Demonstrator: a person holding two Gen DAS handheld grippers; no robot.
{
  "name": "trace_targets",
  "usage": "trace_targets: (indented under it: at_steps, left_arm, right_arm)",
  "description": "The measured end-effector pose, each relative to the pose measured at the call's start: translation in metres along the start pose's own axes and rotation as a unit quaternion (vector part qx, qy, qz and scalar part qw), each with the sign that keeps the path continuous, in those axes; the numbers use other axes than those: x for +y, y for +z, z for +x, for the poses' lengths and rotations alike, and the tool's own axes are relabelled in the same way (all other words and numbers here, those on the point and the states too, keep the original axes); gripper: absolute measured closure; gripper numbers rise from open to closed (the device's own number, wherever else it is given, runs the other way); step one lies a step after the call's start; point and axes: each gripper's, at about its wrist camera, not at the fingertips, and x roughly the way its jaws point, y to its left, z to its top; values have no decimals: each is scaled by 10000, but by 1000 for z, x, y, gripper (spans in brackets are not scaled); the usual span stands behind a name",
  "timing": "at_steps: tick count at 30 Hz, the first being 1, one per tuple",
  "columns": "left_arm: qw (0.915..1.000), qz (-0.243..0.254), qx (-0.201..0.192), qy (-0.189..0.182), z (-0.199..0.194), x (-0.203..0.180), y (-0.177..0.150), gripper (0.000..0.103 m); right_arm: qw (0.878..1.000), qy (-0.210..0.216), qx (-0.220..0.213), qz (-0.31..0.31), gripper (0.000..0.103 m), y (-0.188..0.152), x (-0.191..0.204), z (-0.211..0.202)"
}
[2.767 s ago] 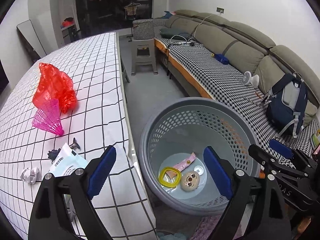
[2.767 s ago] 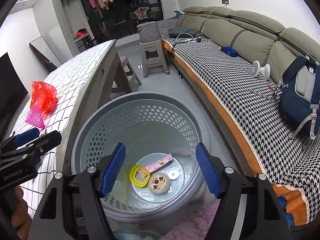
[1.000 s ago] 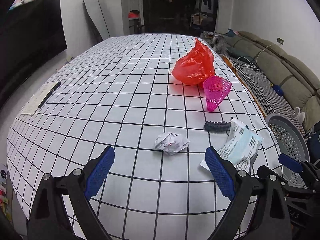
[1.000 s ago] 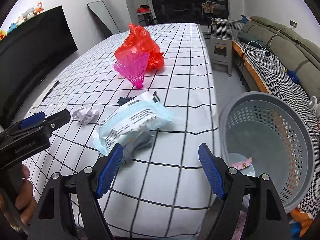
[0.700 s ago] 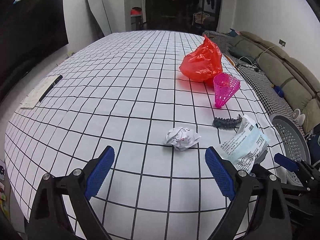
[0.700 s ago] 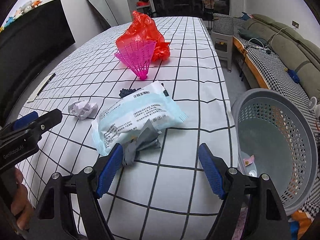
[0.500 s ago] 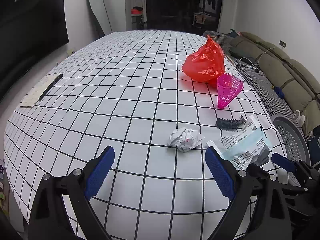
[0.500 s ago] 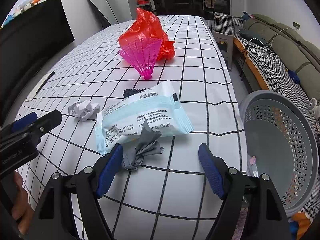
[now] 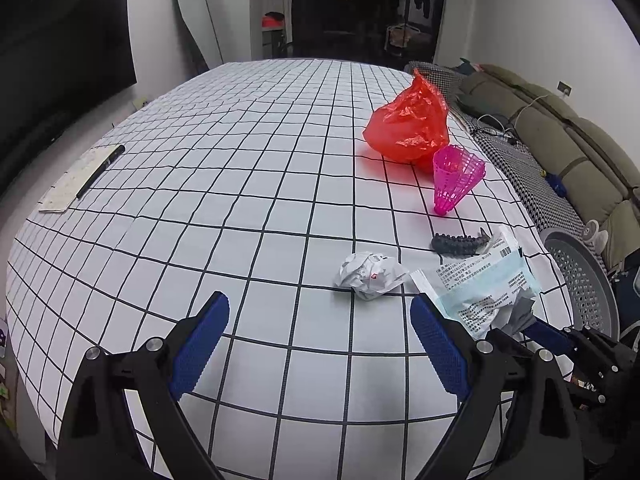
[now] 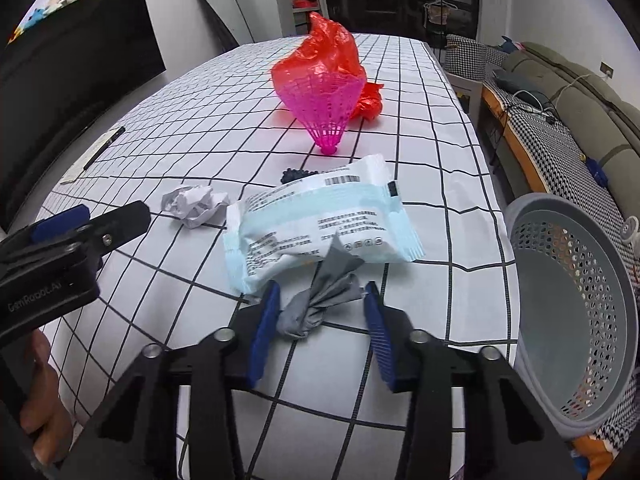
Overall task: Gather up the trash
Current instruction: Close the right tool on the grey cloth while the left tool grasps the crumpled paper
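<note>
Through my left wrist camera, my left hand-held gripper hangs wide open and empty above the bench with its black-gridded white cloth, the crumpled white paper ball just beyond its tips.

Through my right wrist camera, my right hand-held gripper is closing around the twisted grey wrapper scrap, which lies between its blue pads against the pale blue and white plastic packet. The grey perforated plastic basket stands off the bench's right edge.

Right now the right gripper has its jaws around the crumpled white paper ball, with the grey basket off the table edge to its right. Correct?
Not quite. In the right wrist view the right gripper is closing around the grey crumpled scrap, not the paper ball, which lies untouched further left. The grey basket is as you say.
</note>
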Motion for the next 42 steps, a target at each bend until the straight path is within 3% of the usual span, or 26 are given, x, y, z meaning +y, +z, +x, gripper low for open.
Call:
trace_targets:
  at_steps: [6, 12, 25, 37, 42]
  left_arm:
    - [10000, 16, 23, -14, -1, -4, -2, 13]
    - [10000, -11, 78, -8, 1, -4, -2, 13]
    - [9996, -125, 254, 75, 25, 0, 13, 13]
    - [9984, -208, 521, 34, 59, -6, 23, 13]
    - [9983, -168, 562, -25, 63, -7, 23, 24]
  right_arm:
    - [9999, 111, -6, 75, 80, -2, -5, -5]
    - [9995, 196, -36, 262, 87, -6, -17, -12]
    - [9983, 124, -331, 462, 87, -4, -36, -33]
    - [9978, 158, -276, 588, 87, -2, -49, -26]
    - [9976, 178, -238, 630, 87, -1, -53, -21]
